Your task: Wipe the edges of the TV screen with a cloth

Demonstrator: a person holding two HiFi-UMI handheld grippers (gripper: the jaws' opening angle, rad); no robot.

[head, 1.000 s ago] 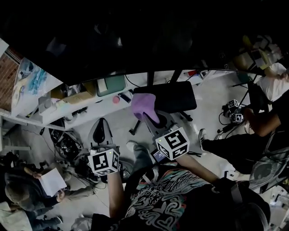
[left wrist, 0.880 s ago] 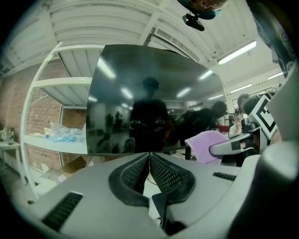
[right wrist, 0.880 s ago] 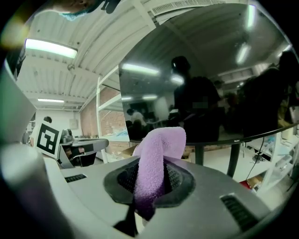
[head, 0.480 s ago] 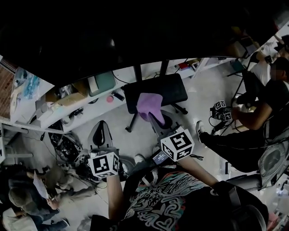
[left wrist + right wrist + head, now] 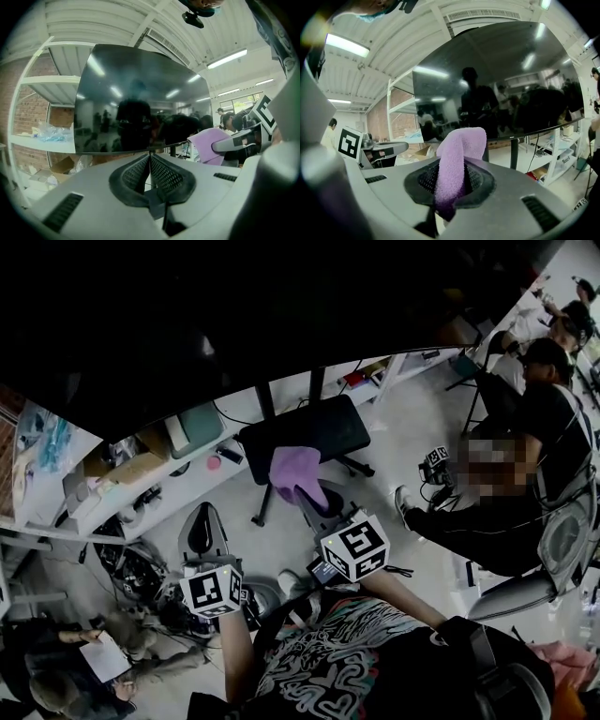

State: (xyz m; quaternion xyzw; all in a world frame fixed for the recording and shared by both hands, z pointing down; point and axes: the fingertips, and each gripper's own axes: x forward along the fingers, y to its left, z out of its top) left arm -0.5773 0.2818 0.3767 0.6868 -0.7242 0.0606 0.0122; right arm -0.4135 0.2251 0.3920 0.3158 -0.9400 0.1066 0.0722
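While right tool clamps cloth, TV stands ahead.

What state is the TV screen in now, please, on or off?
Off: the TV screen is dark, showing only reflected ceiling lights and people.

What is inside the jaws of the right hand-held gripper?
A purple cloth, pinched in the right hand-held gripper, its folded top sticking out. The pads cover whatever cloth lies deeper.
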